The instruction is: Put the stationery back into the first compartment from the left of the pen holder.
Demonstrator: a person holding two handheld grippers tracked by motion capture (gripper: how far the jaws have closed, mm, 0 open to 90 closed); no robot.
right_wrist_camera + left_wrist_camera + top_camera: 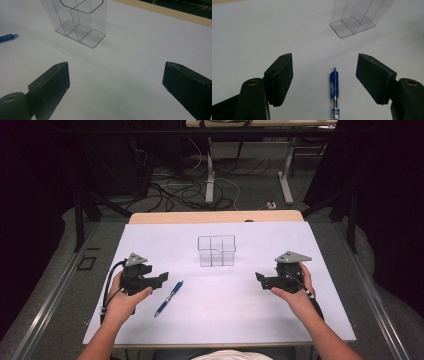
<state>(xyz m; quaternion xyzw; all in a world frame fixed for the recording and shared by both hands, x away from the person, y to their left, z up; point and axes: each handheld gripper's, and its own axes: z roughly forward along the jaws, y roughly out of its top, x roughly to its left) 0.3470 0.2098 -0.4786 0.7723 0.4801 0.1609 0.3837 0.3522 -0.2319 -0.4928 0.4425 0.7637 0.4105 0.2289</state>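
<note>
Clear plastic formed the organiser [216, 251], which stood upright on the white table [225, 310], slightly toward the far edge from the table's middle. Internal walls divided the organiser into several compartments; all visible compartments held nothing.

The blue pen [169, 297] lay flat on the table, nearer the person than the organiser and to its left, well apart from it. In the high view the pen ran diagonally, its upper end pointing roughly toward the organiser.

The left gripper [161, 279] was held in the person's left hand [125, 302], left of the organiser and just beside the pen. Its jaws stood wide apart and gripped nothing. In the left gripper view the pen [334, 95] lay on the table between the two jaws, touching neither, with its tip directed toward the organiser [359, 17] farther off.

The right gripper [260, 280] was held in the person's right hand [295, 292], right of the organiser and nearer the person, well apart from it. Its jaws also stood wide apart, with bare table between them. In the right gripper view the organiser [80, 22] stood ahead and to the left of the jaws, and one end of the pen [8, 37] showed left of the organiser.
</note>
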